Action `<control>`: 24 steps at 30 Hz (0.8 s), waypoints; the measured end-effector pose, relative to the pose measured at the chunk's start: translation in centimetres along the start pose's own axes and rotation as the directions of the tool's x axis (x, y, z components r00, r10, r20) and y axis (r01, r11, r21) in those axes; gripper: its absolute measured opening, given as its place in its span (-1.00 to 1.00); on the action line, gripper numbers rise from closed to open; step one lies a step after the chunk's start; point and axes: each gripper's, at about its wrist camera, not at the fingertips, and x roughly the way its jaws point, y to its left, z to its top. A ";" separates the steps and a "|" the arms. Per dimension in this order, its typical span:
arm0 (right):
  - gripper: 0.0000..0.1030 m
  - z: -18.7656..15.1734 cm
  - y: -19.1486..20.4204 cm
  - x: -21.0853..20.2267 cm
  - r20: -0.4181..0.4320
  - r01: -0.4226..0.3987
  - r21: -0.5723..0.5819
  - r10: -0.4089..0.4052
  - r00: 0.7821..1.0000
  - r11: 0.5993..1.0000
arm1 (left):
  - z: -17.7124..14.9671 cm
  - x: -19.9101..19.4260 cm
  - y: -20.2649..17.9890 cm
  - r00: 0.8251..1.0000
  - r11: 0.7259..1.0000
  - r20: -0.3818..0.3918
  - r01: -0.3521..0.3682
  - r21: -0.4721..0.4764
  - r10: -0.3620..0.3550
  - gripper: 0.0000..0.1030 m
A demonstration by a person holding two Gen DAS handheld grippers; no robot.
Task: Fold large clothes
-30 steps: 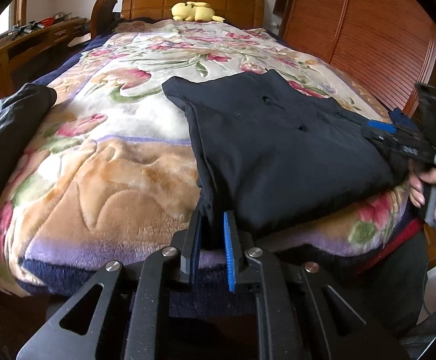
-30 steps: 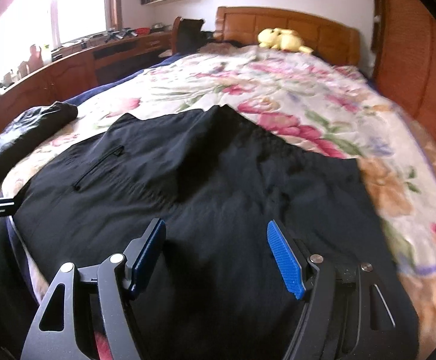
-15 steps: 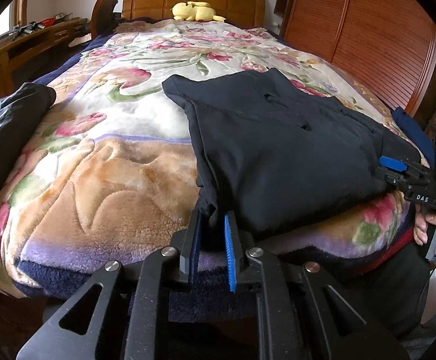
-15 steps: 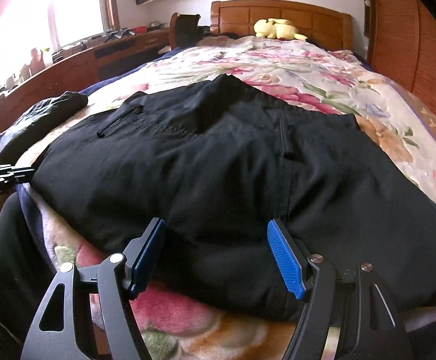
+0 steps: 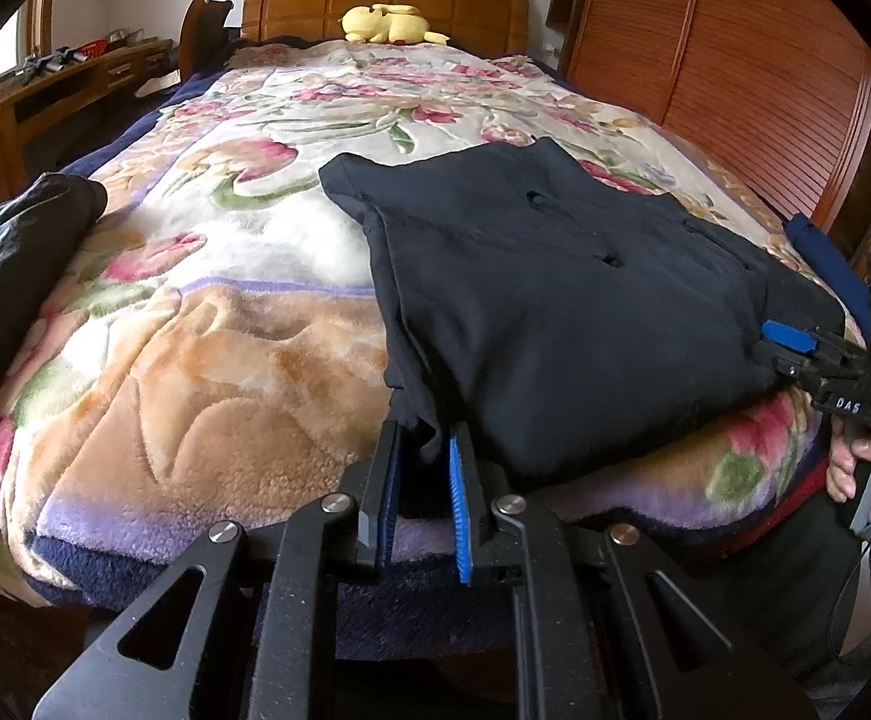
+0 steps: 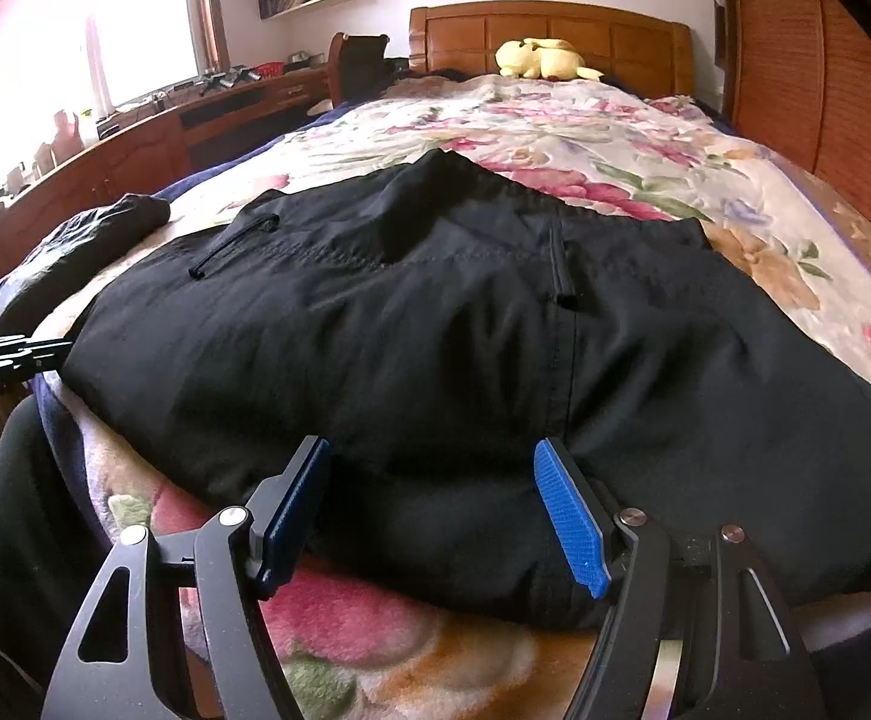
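A pair of black trousers (image 5: 555, 300) lies folded on the floral blanket (image 5: 225, 330) near the foot of the bed; it also shows in the right wrist view (image 6: 435, 330). My left gripper (image 5: 426, 468) is at the fold's near left corner, its jaws nearly closed with a corner of the black cloth between them. My right gripper (image 6: 435, 510) is open at the trousers' near edge, holding nothing. It also shows in the left wrist view (image 5: 795, 342) at the trousers' right edge.
A second dark garment (image 5: 9, 252) lies at the bed's left edge, also in the right wrist view (image 6: 87, 234). A yellow plush toy (image 5: 384, 24) sits at the headboard. A wooden wardrobe (image 5: 735, 60) stands to the right, a wooden desk (image 6: 135, 144) to the left.
My right gripper has drawn back from over the trousers to their near edge, still open. My left gripper's jaws have spread slightly around the cloth corner.
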 end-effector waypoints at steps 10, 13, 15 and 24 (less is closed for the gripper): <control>0.40 -0.5 -0.7 0.0 0.033 -0.033 0.027 0.032 0.999 0.999 | 4.7 -4.6 -3.4 0.980 0.991 0.153 0.129 0.019 -0.130 -0.96; 0.40 -0.5 -1.0 -0.3 0.037 -0.047 0.045 0.045 0.998 0.998 | 7.3 -5.8 -5.8 0.964 0.985 0.208 0.156 0.076 -0.168 -0.96; 0.40 -0.6 -1.6 -1.1 0.046 -0.065 0.073 0.062 0.997 0.995 | 8.9 -6.1 -7.8 0.954 0.978 0.224 0.175 0.118 -0.198 -0.96; 0.40 -0.7 -7.5 -7.9 0.150 0.035 0.142 -0.057 0.987 0.989 | 14.6 -4.2 -19.4 0.912 0.895 0.186 0.288 0.341 -0.365 -0.97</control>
